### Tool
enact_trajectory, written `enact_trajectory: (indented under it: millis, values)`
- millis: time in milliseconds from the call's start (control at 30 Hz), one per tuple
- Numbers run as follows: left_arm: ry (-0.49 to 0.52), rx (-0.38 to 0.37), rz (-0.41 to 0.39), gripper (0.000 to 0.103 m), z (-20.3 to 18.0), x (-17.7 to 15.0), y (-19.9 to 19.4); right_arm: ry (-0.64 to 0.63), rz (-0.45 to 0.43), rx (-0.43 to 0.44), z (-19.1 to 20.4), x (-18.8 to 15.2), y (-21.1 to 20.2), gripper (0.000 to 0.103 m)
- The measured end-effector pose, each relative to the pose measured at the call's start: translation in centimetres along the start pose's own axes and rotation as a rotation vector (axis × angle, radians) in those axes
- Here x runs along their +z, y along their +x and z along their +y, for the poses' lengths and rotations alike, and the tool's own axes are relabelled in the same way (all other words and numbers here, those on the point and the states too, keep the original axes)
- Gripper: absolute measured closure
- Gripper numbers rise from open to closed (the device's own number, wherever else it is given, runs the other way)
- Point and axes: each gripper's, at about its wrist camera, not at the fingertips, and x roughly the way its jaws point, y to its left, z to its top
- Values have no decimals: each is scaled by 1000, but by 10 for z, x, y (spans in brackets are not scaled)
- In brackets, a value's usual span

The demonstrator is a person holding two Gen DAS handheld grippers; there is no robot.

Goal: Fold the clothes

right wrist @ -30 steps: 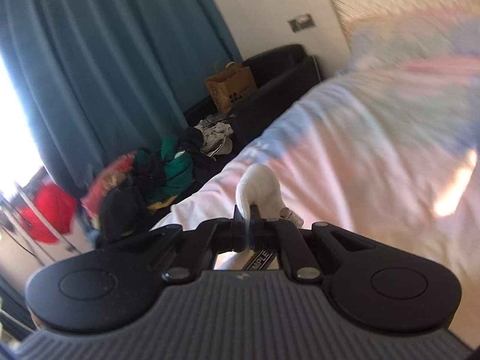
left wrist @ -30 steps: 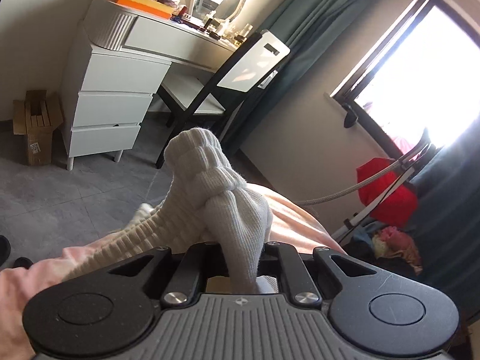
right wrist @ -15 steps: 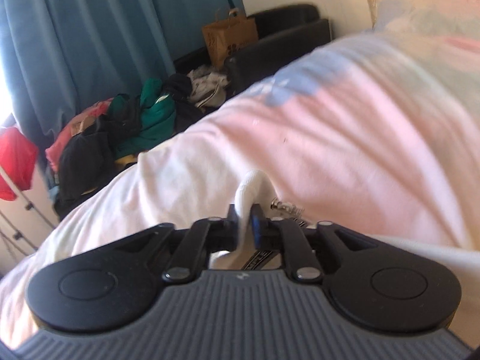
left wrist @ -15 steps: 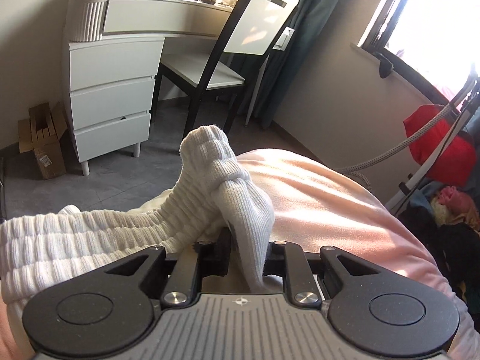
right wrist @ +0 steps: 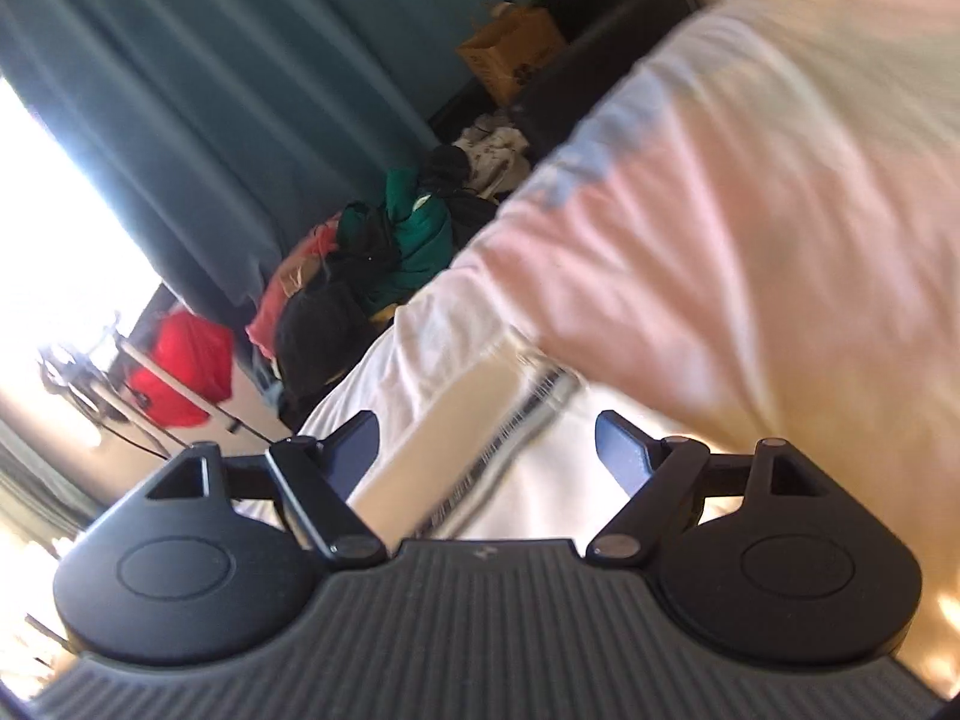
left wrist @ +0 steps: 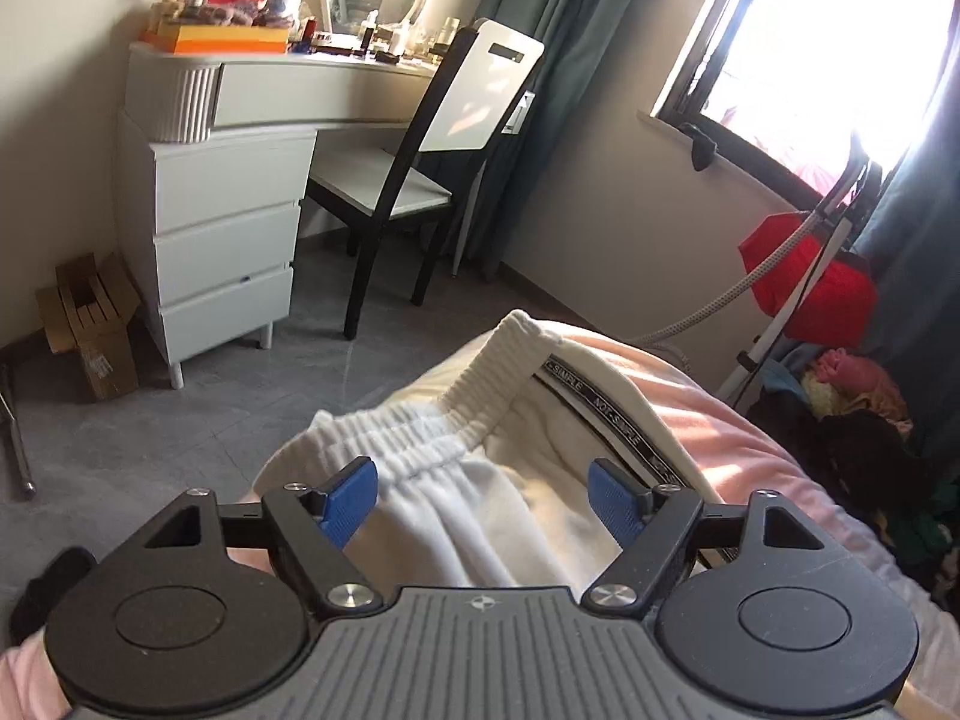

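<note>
White pants (left wrist: 480, 480) with a ribbed elastic waistband (left wrist: 486, 372) and a lettered black-and-white band lie on the pink bed cover (left wrist: 750, 456) at the bed's corner. My left gripper (left wrist: 483, 501) is open, its blue pads on either side of the cloth just behind the waistband, holding nothing. In the right wrist view the same white pants (right wrist: 480, 420) lie blurred below my right gripper (right wrist: 486, 450), which is open and empty above them.
A white dresser (left wrist: 222, 228) and a black-and-white chair (left wrist: 420, 138) stand beyond the bed across grey floor. A red bag (left wrist: 810, 282) on a stand and a pile of clothes (right wrist: 372, 258) lie beside the bed, by teal curtains. A brown paper bag (right wrist: 510, 54) stands farther back.
Both grippers were shut on the white pants and have opened, letting them go. The pants now lie on the bed with the waistband spread out. The right view has swung and blurred.
</note>
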Motion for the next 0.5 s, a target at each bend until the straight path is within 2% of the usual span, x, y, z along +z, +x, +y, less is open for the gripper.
enact_trajectory:
  millis: [133, 233, 300, 400, 500]
  values:
    - [-163, -20, 44, 21, 43, -26, -19, 163, 46, 25, -37, -22, -35, 20]
    - [-300, -63, 48, 23, 71, -41, -19, 243, 101, 68, -57, -45, -42, 20]
    - [-344, -69, 25, 23, 80, -47, -17, 252, 141, 79, -62, -58, -35, 21]
    - [-384, -97, 31, 23, 79, -54, 2, 175, 94, -15, -56, -72, -26, 24]
    - [-389, -96, 32, 29, 73, -55, 30, 182, 108, 37, -57, -76, 0, 36]
